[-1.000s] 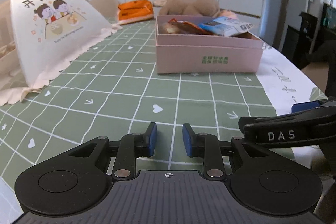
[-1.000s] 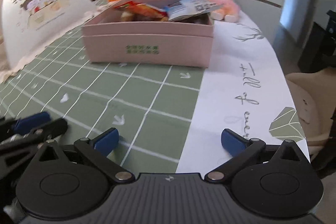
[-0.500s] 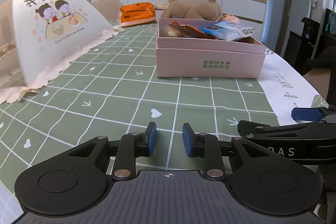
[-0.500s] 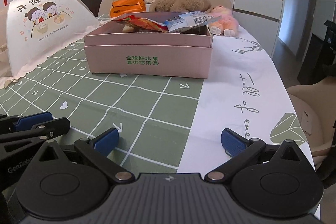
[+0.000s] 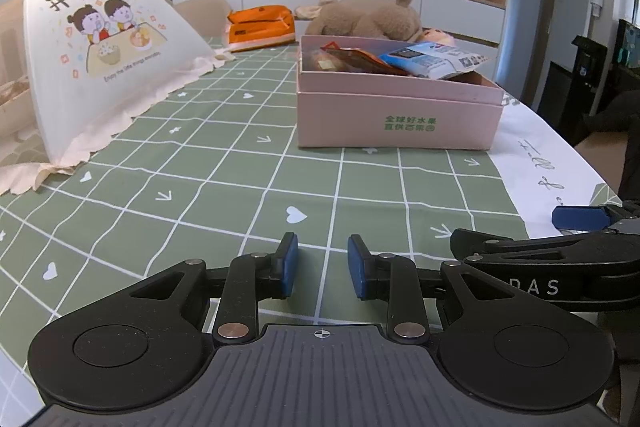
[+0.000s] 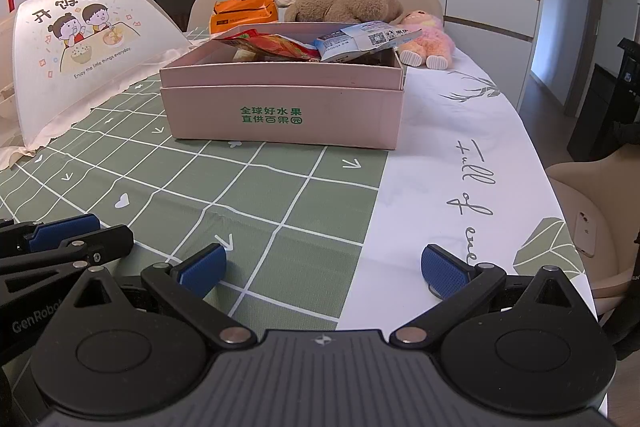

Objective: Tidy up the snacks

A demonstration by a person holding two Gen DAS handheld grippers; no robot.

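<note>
Pink box [image 6: 282, 103] standing mid-bench on the checked cloth [image 5: 224, 187], well ahead of both tools, open-topped. Inside, snack packets heaped loosely: an orange-red packet [image 6: 276, 47] and a blue-and-white packet [image 6: 360, 41], the latter poking over the right rim. Left tool [image 5: 322, 265] narrow but not closed — nothing between the pads. Right tool [image 6: 323, 269] spread wide, likewise empty, low over the cloth. Packets probably light, crinkly, slippery film; likely to buckle or slide if pinched mid-body. Best taken at a sealed edge or a corner — the overhanging end of the blue-and-white one looks easiest to reach. Box itself stiff card, light enough to shift if nudged.
</note>
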